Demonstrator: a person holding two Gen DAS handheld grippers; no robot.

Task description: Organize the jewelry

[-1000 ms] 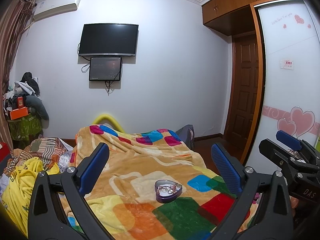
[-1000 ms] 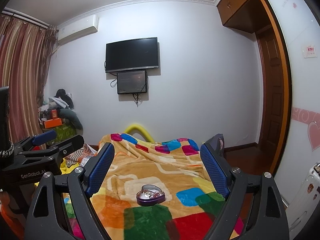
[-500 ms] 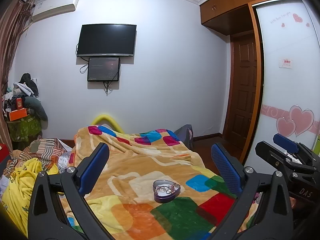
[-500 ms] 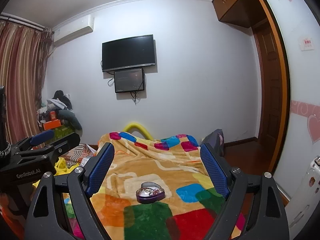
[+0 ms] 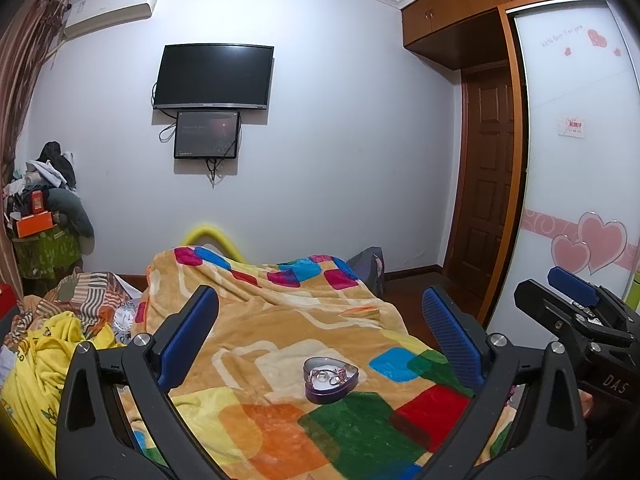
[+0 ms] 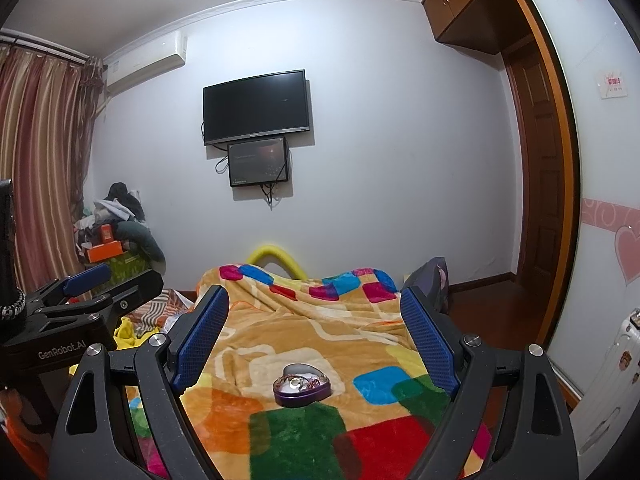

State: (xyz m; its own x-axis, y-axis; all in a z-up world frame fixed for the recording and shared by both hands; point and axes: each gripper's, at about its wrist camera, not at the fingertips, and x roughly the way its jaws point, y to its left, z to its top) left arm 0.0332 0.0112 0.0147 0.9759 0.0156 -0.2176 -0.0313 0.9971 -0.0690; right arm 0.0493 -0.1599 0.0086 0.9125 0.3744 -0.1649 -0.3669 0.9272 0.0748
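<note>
A purple heart-shaped tin point(image 5: 330, 379) lies open on the patchwork blanket point(image 5: 280, 332) of a bed, with rings and a thin chain inside. In the right wrist view the heart-shaped tin point(image 6: 302, 385) sits between and beyond my fingers. My left gripper point(image 5: 320, 336) is open, held above the blanket with nothing between its blue pads point(image 5: 188, 336). My right gripper point(image 6: 316, 332) is open too and holds nothing. The right gripper point(image 5: 576, 312) shows at the right edge of the left wrist view; the left gripper point(image 6: 88, 292) shows at the left of the right wrist view.
A yellow cloth point(image 5: 44, 364) and striped bedding point(image 5: 84, 296) are heaped left of the blanket. A cluttered stand point(image 5: 44, 236) fills the far left corner. A TV point(image 5: 214, 76) hangs on the far wall. A wardrobe door point(image 5: 580, 160) and a brown door point(image 5: 486, 176) are on the right.
Both views have shifted slightly; the tin sits a little lower and nearer the centre in each. Both grippers stay open and empty.
</note>
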